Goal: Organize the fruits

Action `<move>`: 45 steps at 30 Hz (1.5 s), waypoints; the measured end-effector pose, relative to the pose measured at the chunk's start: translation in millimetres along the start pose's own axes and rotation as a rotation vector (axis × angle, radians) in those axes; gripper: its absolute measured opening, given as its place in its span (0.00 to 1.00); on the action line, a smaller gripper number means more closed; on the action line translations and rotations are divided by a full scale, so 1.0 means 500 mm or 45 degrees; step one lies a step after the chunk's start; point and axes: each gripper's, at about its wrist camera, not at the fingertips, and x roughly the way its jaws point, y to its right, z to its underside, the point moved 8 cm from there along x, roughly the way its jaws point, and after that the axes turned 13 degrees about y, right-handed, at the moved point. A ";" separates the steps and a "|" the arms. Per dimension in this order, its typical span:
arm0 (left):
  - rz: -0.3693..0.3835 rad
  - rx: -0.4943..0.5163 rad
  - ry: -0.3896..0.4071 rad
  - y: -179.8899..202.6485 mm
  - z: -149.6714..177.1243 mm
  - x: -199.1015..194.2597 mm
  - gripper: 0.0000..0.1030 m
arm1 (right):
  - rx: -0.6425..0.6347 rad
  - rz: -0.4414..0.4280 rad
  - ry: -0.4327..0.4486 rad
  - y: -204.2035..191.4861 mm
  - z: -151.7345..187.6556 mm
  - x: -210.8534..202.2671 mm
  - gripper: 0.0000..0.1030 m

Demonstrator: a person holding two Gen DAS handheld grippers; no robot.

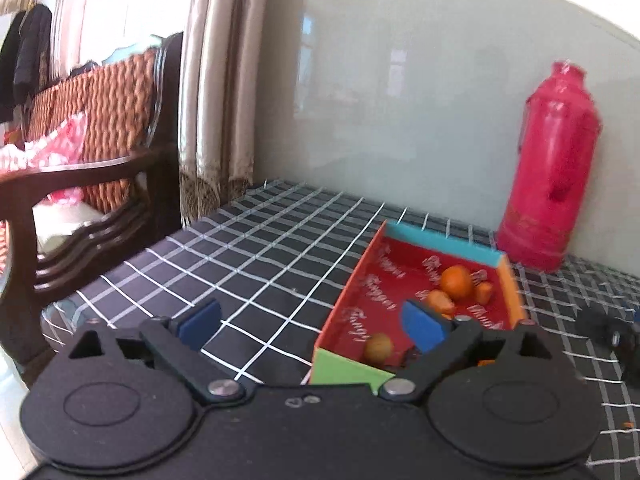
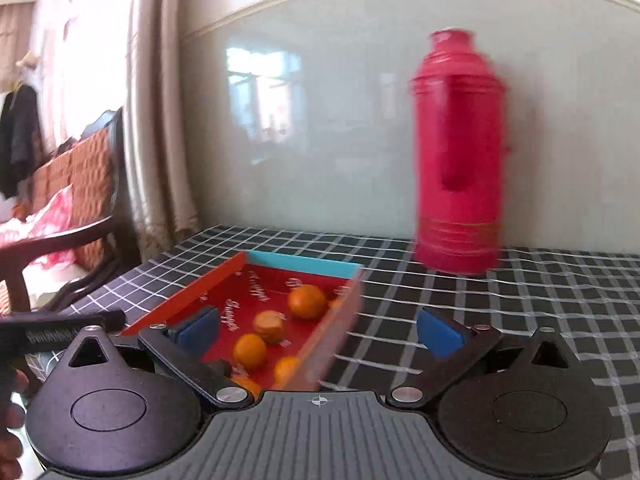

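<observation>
A colourful cardboard tray [image 1: 360, 276] with a red floor lies on the checked tablecloth; it also shows in the right wrist view [image 2: 304, 265]. Several small oranges lie in it, such as one at the far end [image 1: 456, 282] [image 2: 307, 301] and one near the front [image 1: 378, 347] [image 2: 250, 350]. My left gripper [image 1: 312, 322] is open and empty, its jaws straddling the tray's left wall. My right gripper [image 2: 318, 332] is open and empty, its jaws straddling the tray's right wall. No fruit is held.
A tall red thermos [image 1: 550, 168] [image 2: 458, 156] stands against the wall behind the tray. A dark wooden chair [image 1: 92, 184] with an orange cushion stands left of the table. The right gripper's body [image 1: 616, 336] shows at the right edge of the left wrist view.
</observation>
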 end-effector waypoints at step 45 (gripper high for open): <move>0.175 0.108 0.094 0.077 -0.058 -0.248 0.94 | 0.011 0.208 0.046 -0.026 -0.099 -0.256 1.00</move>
